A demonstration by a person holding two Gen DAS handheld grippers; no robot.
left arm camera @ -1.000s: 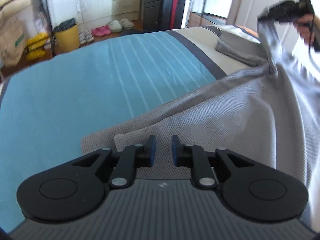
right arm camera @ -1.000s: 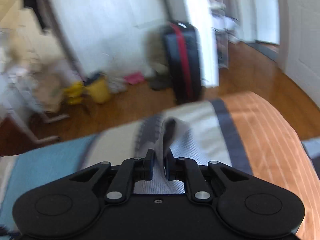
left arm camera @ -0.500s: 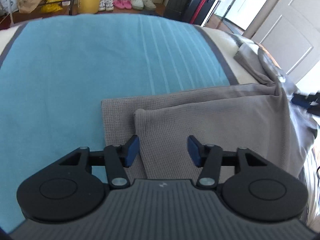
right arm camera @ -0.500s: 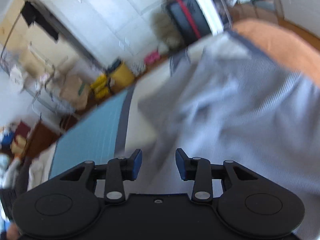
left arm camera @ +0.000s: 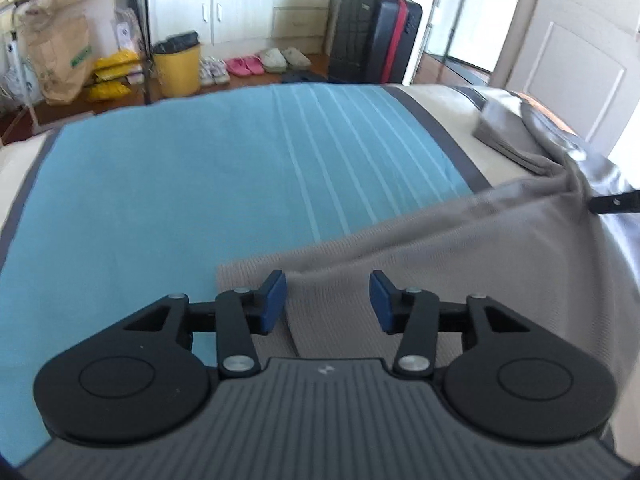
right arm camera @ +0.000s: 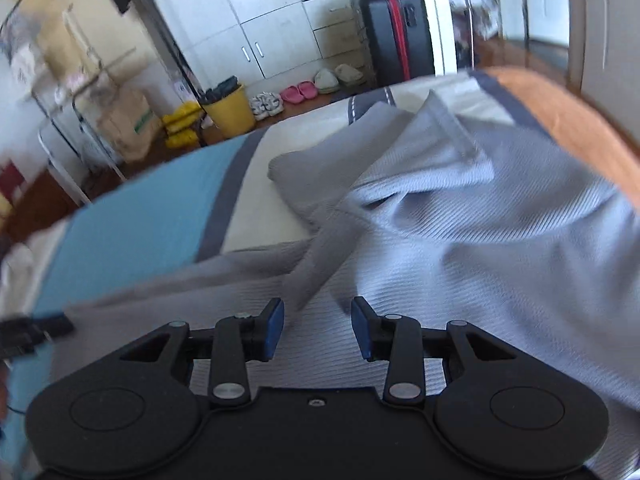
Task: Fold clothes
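Both grippers' fingers (left arm camera: 276, 300) stood spread above the grey waffle-knit garment (left arm camera: 460, 264), pinching nothing. Its rumpled far sleeve (right arm camera: 320, 248), beyond the right fingers (right arm camera: 362, 330), could crease any next fold.

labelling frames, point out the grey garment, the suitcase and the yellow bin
grey garment (left arm camera: 460, 280), left wrist view, on its flat knitted middle
suitcase (left arm camera: 360, 36), left wrist view, on its black front face
yellow bin (right arm camera: 230, 110), right wrist view, on its side wall
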